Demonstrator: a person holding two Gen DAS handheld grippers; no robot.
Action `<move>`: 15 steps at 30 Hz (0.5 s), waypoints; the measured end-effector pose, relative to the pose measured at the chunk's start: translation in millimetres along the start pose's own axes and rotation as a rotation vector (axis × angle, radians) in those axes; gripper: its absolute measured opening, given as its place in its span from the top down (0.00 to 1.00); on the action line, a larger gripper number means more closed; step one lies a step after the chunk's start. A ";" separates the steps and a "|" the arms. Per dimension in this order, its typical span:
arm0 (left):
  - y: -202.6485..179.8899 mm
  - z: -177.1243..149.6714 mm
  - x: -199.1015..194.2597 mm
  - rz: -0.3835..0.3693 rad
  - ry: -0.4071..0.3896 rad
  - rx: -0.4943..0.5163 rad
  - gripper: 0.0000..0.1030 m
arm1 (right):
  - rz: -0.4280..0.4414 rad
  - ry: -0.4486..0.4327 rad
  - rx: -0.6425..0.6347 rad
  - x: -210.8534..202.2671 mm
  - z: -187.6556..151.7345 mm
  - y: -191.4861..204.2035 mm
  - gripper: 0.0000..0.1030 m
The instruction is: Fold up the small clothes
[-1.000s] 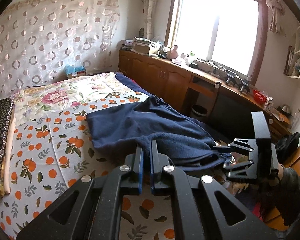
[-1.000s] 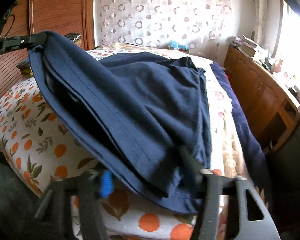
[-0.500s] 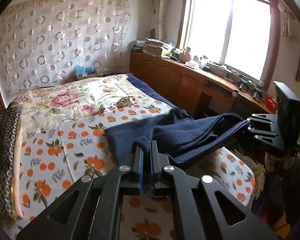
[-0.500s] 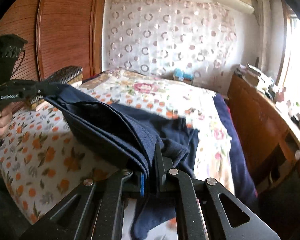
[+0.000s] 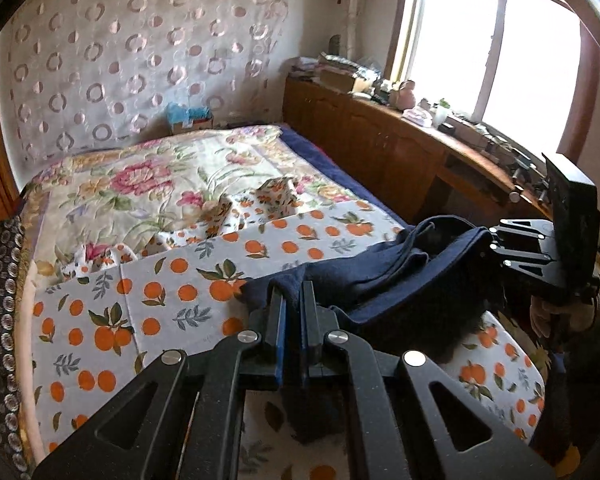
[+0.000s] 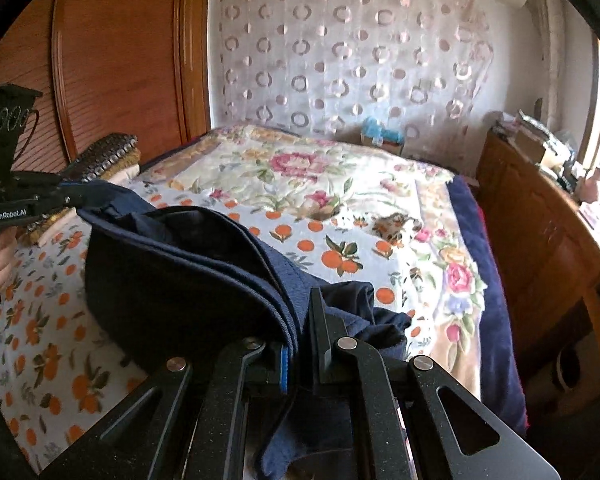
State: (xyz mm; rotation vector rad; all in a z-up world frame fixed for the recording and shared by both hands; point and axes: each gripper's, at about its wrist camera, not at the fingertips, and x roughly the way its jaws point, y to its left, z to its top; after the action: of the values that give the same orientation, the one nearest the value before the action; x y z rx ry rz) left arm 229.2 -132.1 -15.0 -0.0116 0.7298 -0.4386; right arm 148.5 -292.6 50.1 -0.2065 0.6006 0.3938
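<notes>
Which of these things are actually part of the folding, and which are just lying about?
Part of the job:
navy garment
left gripper, clamped on it
right gripper, clamped on it
orange-print sheet, the work surface

Lying about:
blue box
cluttered sideboard
dotted curtain

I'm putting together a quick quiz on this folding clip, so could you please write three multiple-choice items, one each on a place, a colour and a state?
1. Where does the garment hang?
A. Between the two grippers, above the bed
B. Flat on the cabinet
C. On the window sill

2. What colour is the garment?
A. Red
B. Navy blue
C. White

3. How does the right gripper stand?
A. Wide open, empty
B. Out of view
C. Shut on the garment

Answers:
1 A: cloth spans from the left gripper to the right one over the orange-print sheet.
2 B: the fabric is dark blue in both views.
3 C: its fingers pinch a fold of cloth.
</notes>
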 end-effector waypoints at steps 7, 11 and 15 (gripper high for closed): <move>6.6 -1.6 25.7 0.018 0.060 0.005 0.73 | 0.024 0.062 0.003 20.7 15.2 -5.9 0.93; 8.6 0.2 24.4 0.027 0.052 0.024 0.58 | 0.033 0.082 -0.008 23.9 24.2 -6.8 0.86; 9.6 0.0 24.6 0.037 0.054 0.027 0.52 | 0.019 0.084 0.005 27.6 35.3 -12.7 0.68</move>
State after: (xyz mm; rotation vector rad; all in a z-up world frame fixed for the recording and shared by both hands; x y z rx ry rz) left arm 249.1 -133.0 -32.4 0.0390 0.7760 -0.4147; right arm 192.5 -285.2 63.4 -0.2133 0.6866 0.4037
